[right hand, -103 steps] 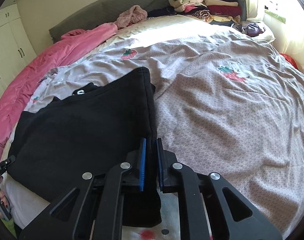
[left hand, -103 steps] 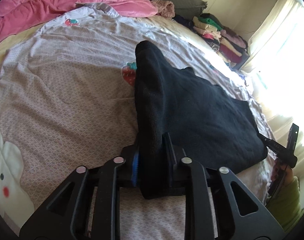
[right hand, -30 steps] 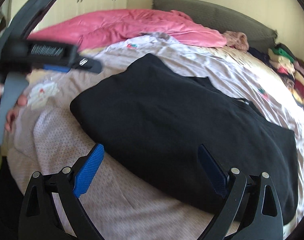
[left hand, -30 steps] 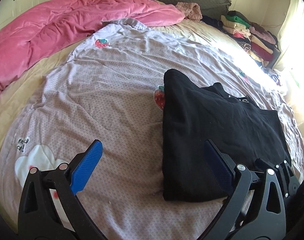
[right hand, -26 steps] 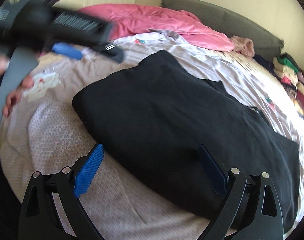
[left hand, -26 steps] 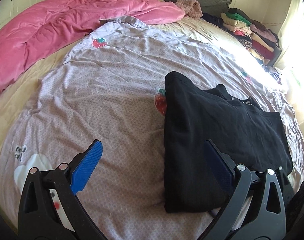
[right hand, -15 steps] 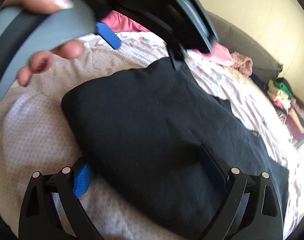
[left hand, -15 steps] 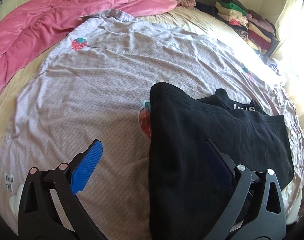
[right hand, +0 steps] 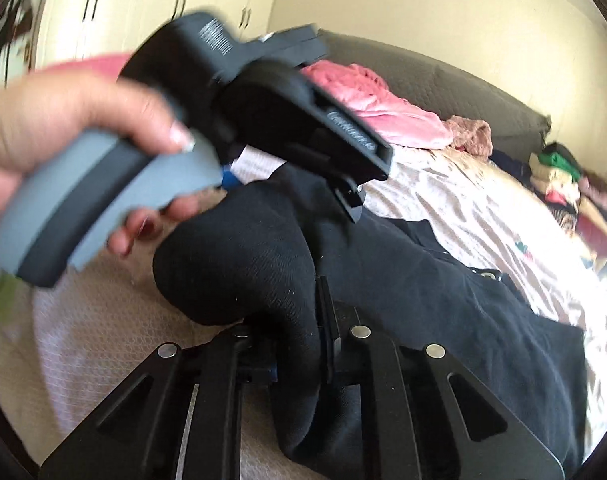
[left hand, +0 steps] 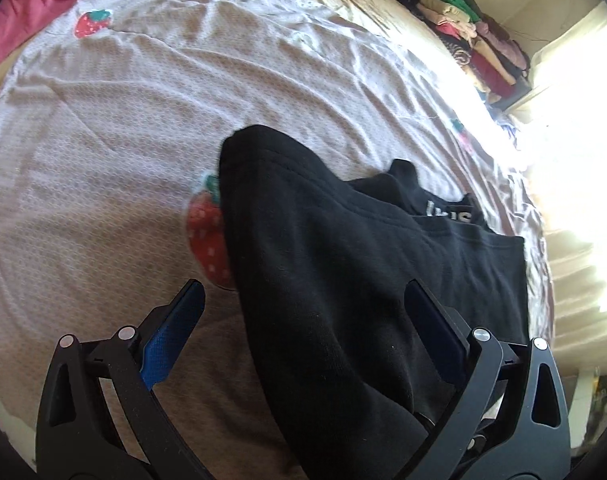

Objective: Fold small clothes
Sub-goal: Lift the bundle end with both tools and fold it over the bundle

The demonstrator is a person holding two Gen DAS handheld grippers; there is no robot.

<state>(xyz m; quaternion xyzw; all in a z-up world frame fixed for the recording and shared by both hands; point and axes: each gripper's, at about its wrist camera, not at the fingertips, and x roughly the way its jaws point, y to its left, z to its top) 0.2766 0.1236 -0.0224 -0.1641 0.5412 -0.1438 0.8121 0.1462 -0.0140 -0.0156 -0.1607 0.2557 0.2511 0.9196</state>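
Both grippers angled downward, one spread, one closing

The left gripper holds its jaws wide apart; the right gripper jaws are closing, cloth pinched between; the left hand sits at ten o'clock.

The folded garment lies on the bedsheet near the bed's front edge, with the crumpled quilt and the clothes stack along its far edge.

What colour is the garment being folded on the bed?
Black. The garment shows best in the left wrist view, lying on the patterned bedsheet.
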